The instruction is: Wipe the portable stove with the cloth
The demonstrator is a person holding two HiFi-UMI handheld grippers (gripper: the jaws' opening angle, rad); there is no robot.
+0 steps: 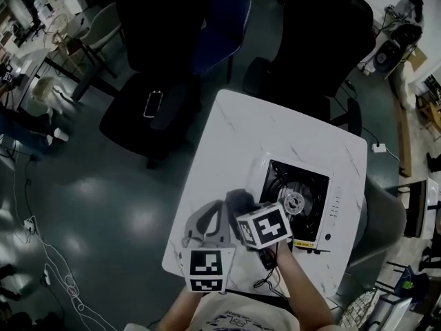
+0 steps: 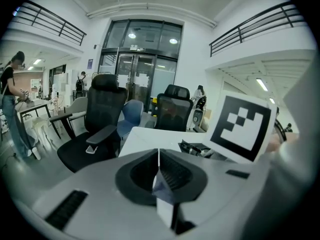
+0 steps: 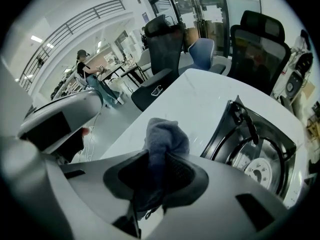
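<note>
The portable stove (image 1: 298,204), white with a black top and a round burner, sits on the right side of the white table (image 1: 262,133). My right gripper (image 1: 239,203) is shut on a grey cloth (image 3: 163,143), which bunches up out of its jaws just left of the stove (image 3: 255,156) and above the tabletop. To its left, my left gripper (image 1: 207,221) hangs over the table's near left part, with its jaws pressed together (image 2: 159,170) and nothing between them. The stove (image 2: 196,148) shows beyond it, partly hidden by the right gripper's marker cube.
Two black office chairs (image 1: 157,95) (image 1: 313,43) and a blue chair (image 1: 222,21) stand past the table's far and left sides. Cables (image 1: 48,261) trail on the floor at left. A black cord (image 1: 270,276) lies at the near table edge. A person (image 2: 10,111) stands far off.
</note>
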